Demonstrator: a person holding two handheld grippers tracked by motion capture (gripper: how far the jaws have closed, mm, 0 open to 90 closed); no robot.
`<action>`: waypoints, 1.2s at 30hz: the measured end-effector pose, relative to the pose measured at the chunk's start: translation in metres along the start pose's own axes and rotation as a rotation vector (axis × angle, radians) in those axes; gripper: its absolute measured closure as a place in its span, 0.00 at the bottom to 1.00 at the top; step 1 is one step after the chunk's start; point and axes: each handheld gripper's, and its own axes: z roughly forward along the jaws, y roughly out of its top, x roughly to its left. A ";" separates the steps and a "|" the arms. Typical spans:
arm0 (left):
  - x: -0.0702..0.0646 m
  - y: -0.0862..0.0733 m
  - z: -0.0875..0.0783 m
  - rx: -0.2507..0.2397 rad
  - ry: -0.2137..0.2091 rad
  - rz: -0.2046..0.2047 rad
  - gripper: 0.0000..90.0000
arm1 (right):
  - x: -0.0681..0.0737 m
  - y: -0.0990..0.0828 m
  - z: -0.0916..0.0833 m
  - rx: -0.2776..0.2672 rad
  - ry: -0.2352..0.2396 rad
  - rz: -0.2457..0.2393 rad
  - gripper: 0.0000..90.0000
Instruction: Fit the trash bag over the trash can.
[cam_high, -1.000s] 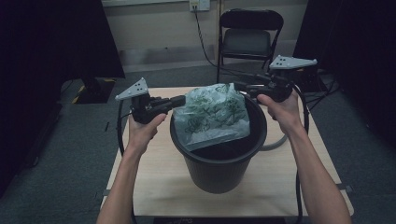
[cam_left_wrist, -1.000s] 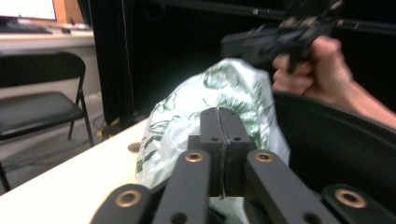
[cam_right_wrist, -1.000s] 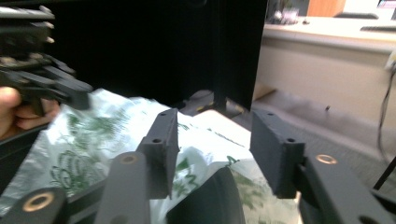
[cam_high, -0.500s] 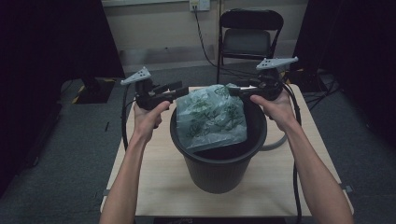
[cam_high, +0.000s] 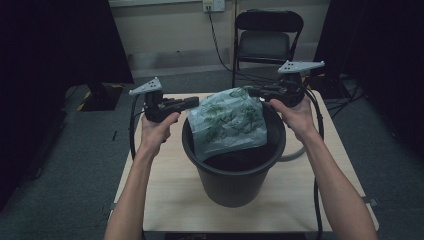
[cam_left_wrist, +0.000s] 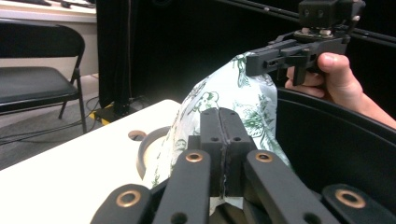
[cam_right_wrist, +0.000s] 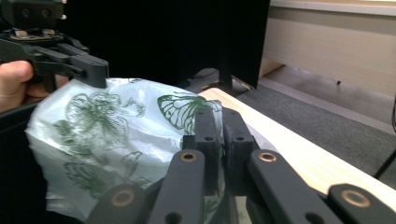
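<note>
Both grippers were clamped on the plastic bag (cam_high: 229, 122): the left gripper (cam_high: 192, 103) had just closed on its left top corner, the right gripper (cam_high: 256, 91) on its right top corner. Between them, the bag hung spread over the far rim of the black bucket (cam_high: 235, 175), which stood on the wooden table (cam_high: 165, 192).

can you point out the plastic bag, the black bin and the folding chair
plastic bag (cam_high: 227, 122): high view, middle of its green-printed face.
black bin (cam_high: 235, 185): high view, front of its outer wall.
folding chair (cam_high: 265, 45): high view, on its seat.
</note>
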 end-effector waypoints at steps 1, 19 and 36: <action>-0.003 0.002 -0.002 0.000 -0.002 0.011 1.00 | 0.001 0.001 -0.001 -0.003 0.006 0.000 0.98; -0.021 0.017 -0.020 -0.091 0.040 0.028 0.75 | 0.030 -0.021 -0.035 0.045 0.109 -0.035 1.00; 0.003 0.004 0.003 0.046 0.021 -0.017 0.94 | 0.031 -0.011 -0.033 0.022 0.069 -0.064 0.73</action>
